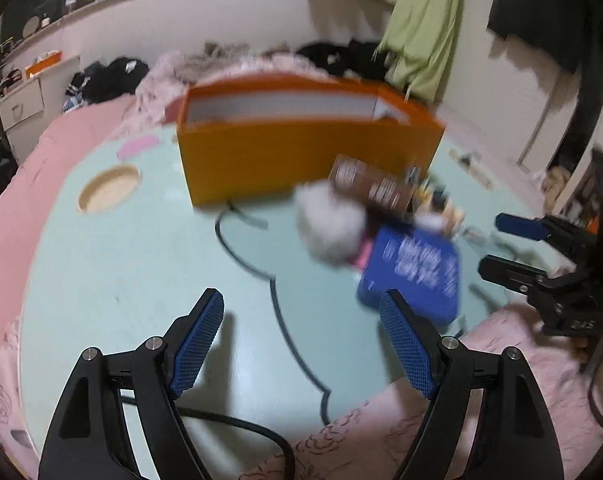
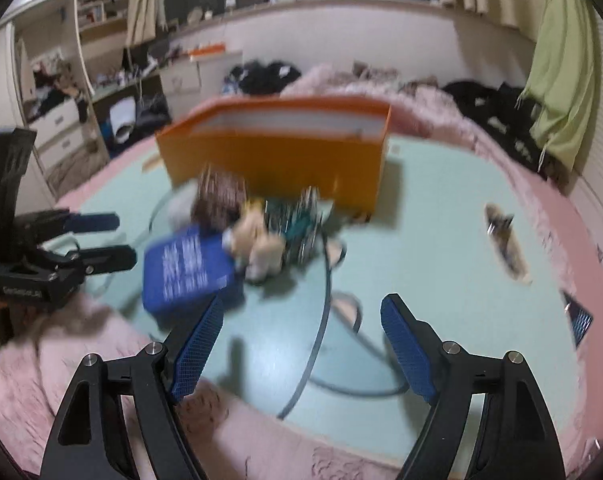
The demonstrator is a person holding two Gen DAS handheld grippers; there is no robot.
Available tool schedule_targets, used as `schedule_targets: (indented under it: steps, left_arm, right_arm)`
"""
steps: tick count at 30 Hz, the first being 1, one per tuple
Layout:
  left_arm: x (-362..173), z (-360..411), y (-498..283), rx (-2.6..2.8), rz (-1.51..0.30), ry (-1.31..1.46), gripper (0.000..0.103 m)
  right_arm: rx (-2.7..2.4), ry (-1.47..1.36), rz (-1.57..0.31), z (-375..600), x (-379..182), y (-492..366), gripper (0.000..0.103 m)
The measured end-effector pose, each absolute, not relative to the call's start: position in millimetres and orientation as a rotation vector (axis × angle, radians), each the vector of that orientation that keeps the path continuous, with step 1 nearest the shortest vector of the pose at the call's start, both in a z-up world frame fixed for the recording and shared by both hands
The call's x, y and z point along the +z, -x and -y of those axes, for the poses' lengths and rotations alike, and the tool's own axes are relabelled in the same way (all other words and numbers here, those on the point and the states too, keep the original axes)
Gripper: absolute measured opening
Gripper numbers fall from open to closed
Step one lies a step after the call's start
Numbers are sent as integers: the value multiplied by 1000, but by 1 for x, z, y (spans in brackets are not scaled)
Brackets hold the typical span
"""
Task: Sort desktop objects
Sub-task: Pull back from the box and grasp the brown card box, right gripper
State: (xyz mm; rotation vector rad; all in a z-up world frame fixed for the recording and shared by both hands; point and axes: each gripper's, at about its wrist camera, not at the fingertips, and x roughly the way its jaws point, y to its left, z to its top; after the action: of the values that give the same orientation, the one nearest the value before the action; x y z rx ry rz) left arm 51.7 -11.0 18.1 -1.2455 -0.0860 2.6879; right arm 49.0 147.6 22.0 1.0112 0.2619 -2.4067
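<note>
My left gripper (image 1: 301,312): fingers spread wide, nothing between the blue pads; it hangs over bare mint table with one dark cable (image 1: 277,304) running under it; seen from my right wrist it sits at the far left edge (image 2: 117,236), fingers apart there too.
My right gripper (image 2: 301,316): likewise spread, pinching nothing; from my left wrist it shows at the right edge (image 1: 497,248), fingers parted.
Table (image 1: 121,280): one, mint-green, lying on pink bedding (image 1: 21,200); one round tan hole (image 1: 109,189) near its far left side.
Orange box (image 1: 301,152): one, open-topped, white inside, standing at the far side of the table; motion blur softens its edges.
Clutter pile: sits just in front of the orange box, toward my right; I count one blue box (image 1: 417,276) with white lettering nearest the grippers, one brown box (image 1: 375,188) behind it leaning against the orange front, one white fluffy ball (image 1: 331,228) touching both.
From my right wrist: one cream plush figure (image 2: 257,244) just beside the blue box (image 2: 189,268); a teal thing (image 2: 301,224) beyond it, too blurred to name or count.
Off alone: one small brownish item (image 2: 505,240) lies well apart on the table's right side; I cannot tell what it is.
</note>
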Motion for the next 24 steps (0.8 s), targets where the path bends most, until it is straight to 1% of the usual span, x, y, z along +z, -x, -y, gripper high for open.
schedule_targets:
  steps: [1, 2, 3, 4, 6, 19, 24]
  left_arm:
    - [16, 9, -51, 2704, 56, 1251, 83]
    - [13, 5, -51, 2711, 22, 1268, 89]
    - [11, 0, -49, 2715, -31, 1290, 100]
    - [9, -4, -48, 2708, -47, 1298, 103]
    - [9, -6, -49, 2706, -46, 1291, 103]
    - [9, -5, -48, 2712, -40, 1280, 103]
    - [9, -4, -49, 2713, -40, 1279, 103]
  right_arm:
    - [-2431, -998, -292, -145, 20, -50, 87]
    - [-2429, -1009, -307, -143, 19, -49, 90]
    - [-2427, -1013, -310, -142, 17, -48, 95]
    - [-2427, -1017, -309, -142, 16, -47, 97]
    - [-2429, -1014, -300, -144, 14, -47, 99]
    - [-2434, -1003, -290, -145, 15, -48, 99]
    - [-2432, -990, -248, -151, 18, -47, 99]
